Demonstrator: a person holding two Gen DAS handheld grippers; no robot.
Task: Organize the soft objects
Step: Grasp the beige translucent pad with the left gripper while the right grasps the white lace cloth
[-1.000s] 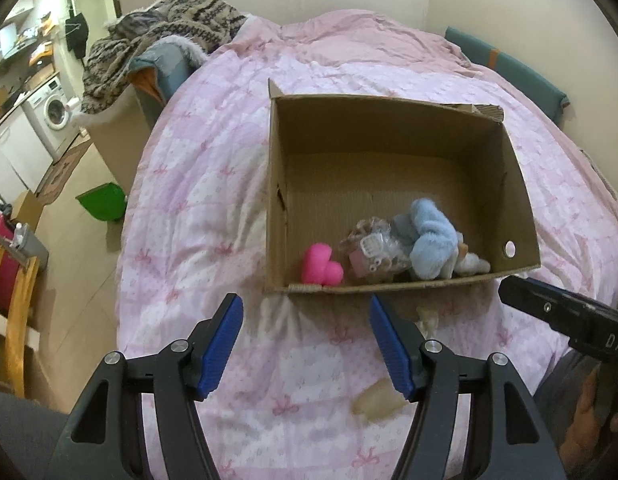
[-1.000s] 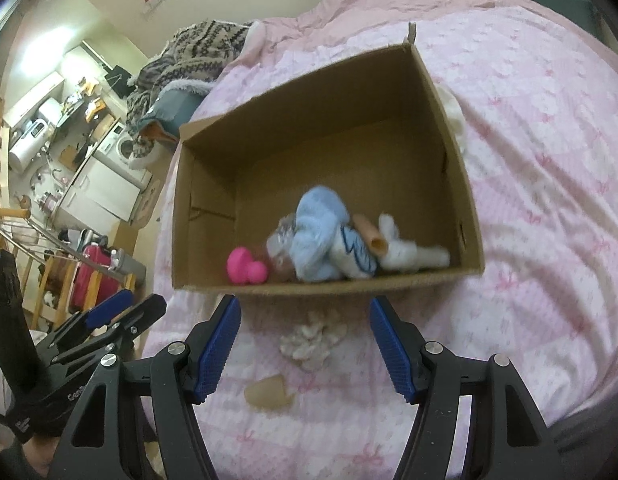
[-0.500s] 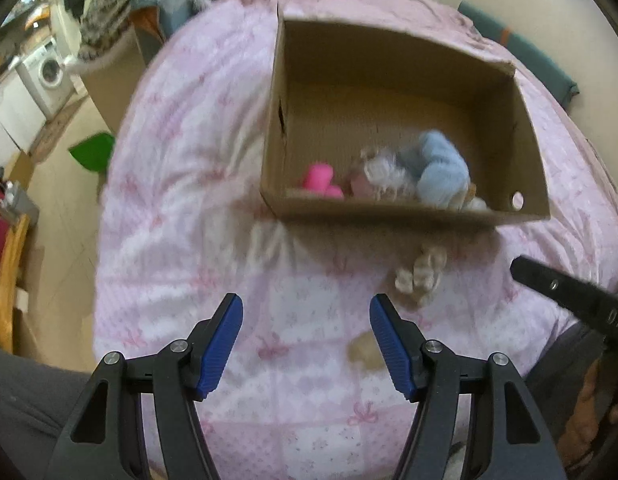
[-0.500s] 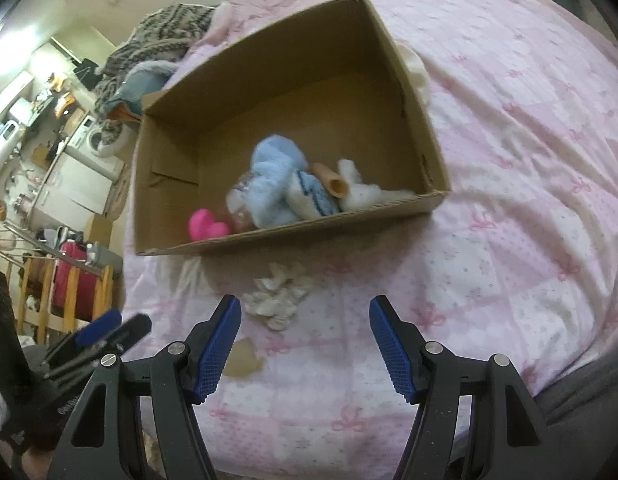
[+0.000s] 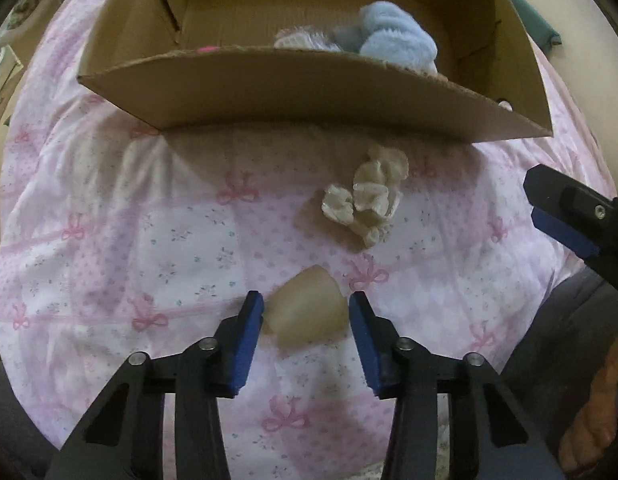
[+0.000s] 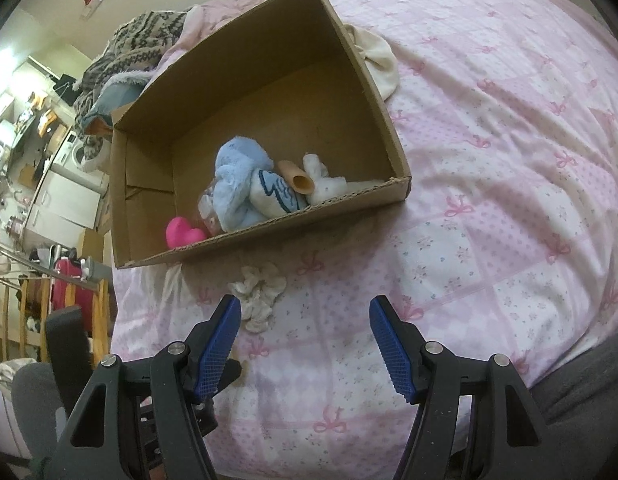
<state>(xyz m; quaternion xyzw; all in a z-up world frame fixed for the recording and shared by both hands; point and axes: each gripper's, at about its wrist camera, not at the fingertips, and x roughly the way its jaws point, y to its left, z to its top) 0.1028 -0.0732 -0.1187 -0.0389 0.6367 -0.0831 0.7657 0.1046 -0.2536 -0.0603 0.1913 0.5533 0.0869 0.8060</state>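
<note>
A beige soft lump (image 5: 309, 308) lies on the pink quilt (image 5: 149, 232) between the blue pads of my left gripper (image 5: 306, 312); the jaws are open around it, not touching. A cream scrunchie (image 5: 367, 196) lies just beyond, in front of the cardboard box (image 5: 293, 80); it also shows in the right wrist view (image 6: 259, 292). The box (image 6: 261, 240) holds a blue plush (image 6: 237, 184), a pink heart (image 6: 183, 232), a tan tube (image 6: 297, 178) and a white toy (image 6: 323, 184). My right gripper (image 6: 305, 332) is open and empty over the quilt.
A cream cloth (image 6: 379, 60) lies behind the box. Patterned knitwear (image 6: 129, 48) is piled at the bed's far end. The bed edge drops at the left to a room with a washing machine (image 6: 79, 152) and a red bag (image 6: 69, 292).
My left gripper has dropped down and forward to straddle the beige lump, and its jaws have narrowed. The right gripper has shifted right and nearer the quilt, still open.
</note>
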